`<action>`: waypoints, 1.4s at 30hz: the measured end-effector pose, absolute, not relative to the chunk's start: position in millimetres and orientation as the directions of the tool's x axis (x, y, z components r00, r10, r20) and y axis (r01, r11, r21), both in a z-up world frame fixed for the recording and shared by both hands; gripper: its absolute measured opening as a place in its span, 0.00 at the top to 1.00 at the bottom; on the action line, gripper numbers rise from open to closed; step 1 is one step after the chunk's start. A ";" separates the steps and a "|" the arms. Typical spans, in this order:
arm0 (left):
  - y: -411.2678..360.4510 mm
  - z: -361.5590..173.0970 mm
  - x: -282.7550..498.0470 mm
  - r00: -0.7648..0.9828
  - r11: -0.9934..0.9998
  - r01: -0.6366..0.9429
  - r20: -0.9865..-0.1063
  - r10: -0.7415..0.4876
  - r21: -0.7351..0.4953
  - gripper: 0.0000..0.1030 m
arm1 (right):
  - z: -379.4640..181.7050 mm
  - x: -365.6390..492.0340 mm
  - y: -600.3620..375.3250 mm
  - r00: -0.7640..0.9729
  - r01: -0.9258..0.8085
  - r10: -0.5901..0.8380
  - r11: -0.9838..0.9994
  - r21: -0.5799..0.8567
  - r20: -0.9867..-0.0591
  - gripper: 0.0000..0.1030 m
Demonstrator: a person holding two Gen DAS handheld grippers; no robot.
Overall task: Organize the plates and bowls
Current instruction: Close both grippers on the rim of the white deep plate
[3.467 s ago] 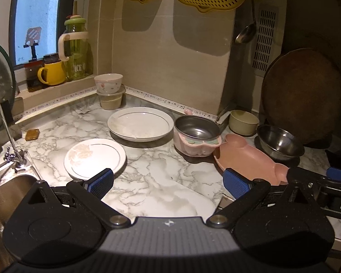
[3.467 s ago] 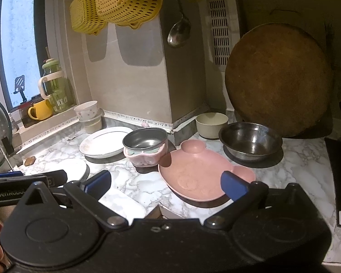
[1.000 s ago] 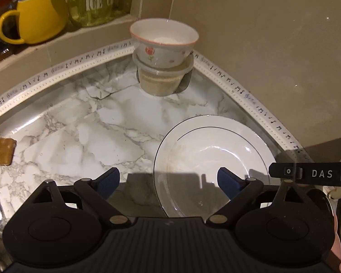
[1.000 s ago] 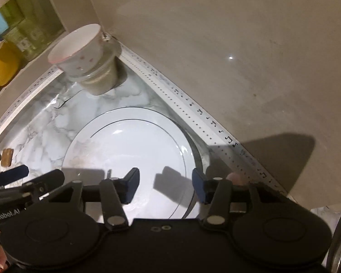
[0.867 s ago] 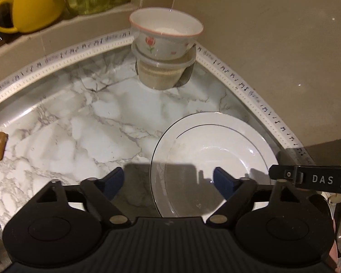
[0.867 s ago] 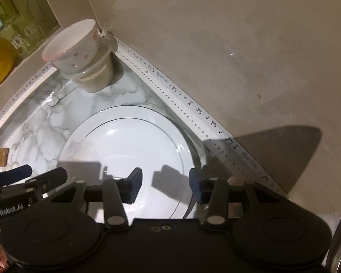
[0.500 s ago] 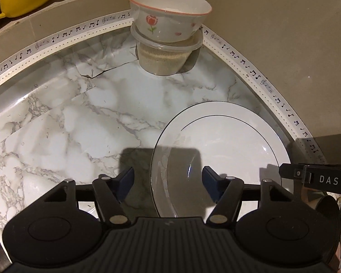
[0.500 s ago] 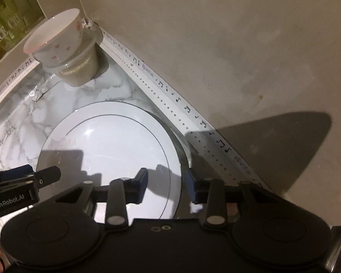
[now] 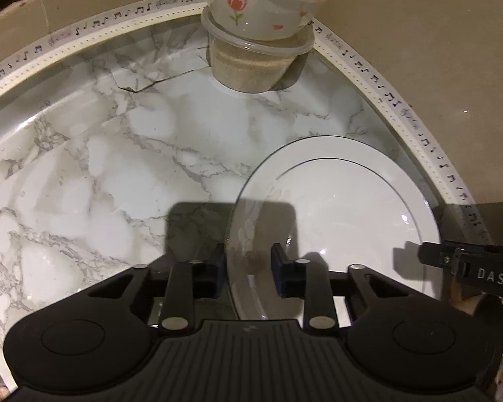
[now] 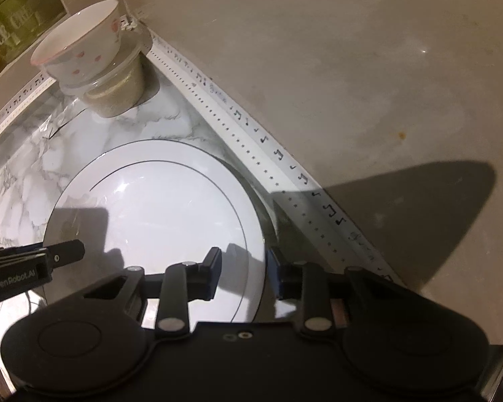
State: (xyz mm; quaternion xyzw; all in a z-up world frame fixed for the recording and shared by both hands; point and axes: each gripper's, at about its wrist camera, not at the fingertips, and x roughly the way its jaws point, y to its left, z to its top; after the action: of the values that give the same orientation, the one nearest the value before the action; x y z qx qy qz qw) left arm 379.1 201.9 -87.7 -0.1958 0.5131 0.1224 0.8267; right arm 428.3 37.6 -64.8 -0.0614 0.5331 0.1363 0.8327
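A large white plate (image 9: 345,207) with a thin dark line inside its rim lies flat on a marble-patterned worktop (image 9: 100,174), close to the corner where two beige walls meet. The left gripper (image 9: 248,269) straddles the plate's left rim, one blue-padded finger outside the edge and one over the plate's inner surface; its jaws are narrow and closing, with the rim between them, though the pads do not visibly press on it. The right gripper (image 10: 244,271) straddles the plate's opposite rim, on the side nearest the wall, in the same way: jaws narrow and closing around the edge, a small gap visible on each side. Beyond the plate, in the corner itself, a white bowl (image 9: 265,6) with a red flower and pink rim sits stacked on a clear plastic tub (image 9: 255,67) (its contents look pale and grainy). A white trim strip (image 10: 251,140) printed with music notes runs along the foot of the walls just beside the plate.
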 end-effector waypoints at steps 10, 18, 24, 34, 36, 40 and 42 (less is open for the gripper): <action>217.2 -80.4 374.1 0.465 0.891 -0.414 -0.885 0.030 -0.187 0.90 | -66.8 429.1 48.0 0.398 -0.308 0.172 0.950 0.046 -0.901 0.71; 226.9 -80.6 369.2 0.464 0.880 -0.415 -0.886 -0.011 -0.229 0.90 | -70.2 430.6 50.8 0.385 -0.321 0.172 0.946 0.043 -0.907 0.78; 229.1 -84.4 367.3 0.466 0.868 -0.426 -0.884 -0.030 -0.254 0.90 | -69.5 430.8 43.8 0.386 -0.310 0.188 0.949 0.065 -0.903 0.87; 223.6 -82.7 368.7 0.458 0.870 -0.442 -0.889 0.010 -0.218 0.89 | -66.3 424.4 39.0 0.411 -0.333 0.208 0.941 0.067 -0.888 0.90; 222.4 -80.4 367.5 0.465 0.874 -0.437 -0.885 0.017 -0.213 0.89 | -65.3 423.6 37.6 0.416 -0.330 0.213 0.941 0.072 -0.884 0.90; 220.4 -73.7 365.1 0.478 0.875 -0.437 -0.878 0.030 -0.208 0.89 | -59.4 422.4 37.7 0.436 -0.335 0.221 0.939 0.071 -0.873 0.90; 220.3 -70.4 363.7 0.484 0.874 -0.438 -0.874 0.033 -0.209 0.89 | -56.9 422.3 37.1 0.440 -0.331 0.225 0.941 0.076 -0.869 0.90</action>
State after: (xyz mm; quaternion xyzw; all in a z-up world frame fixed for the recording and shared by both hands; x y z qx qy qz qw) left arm 363.7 220.3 -70.4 -0.2074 0.4879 0.1410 0.8361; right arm 422.3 37.1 -56.9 -0.0525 0.5029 0.1642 0.8470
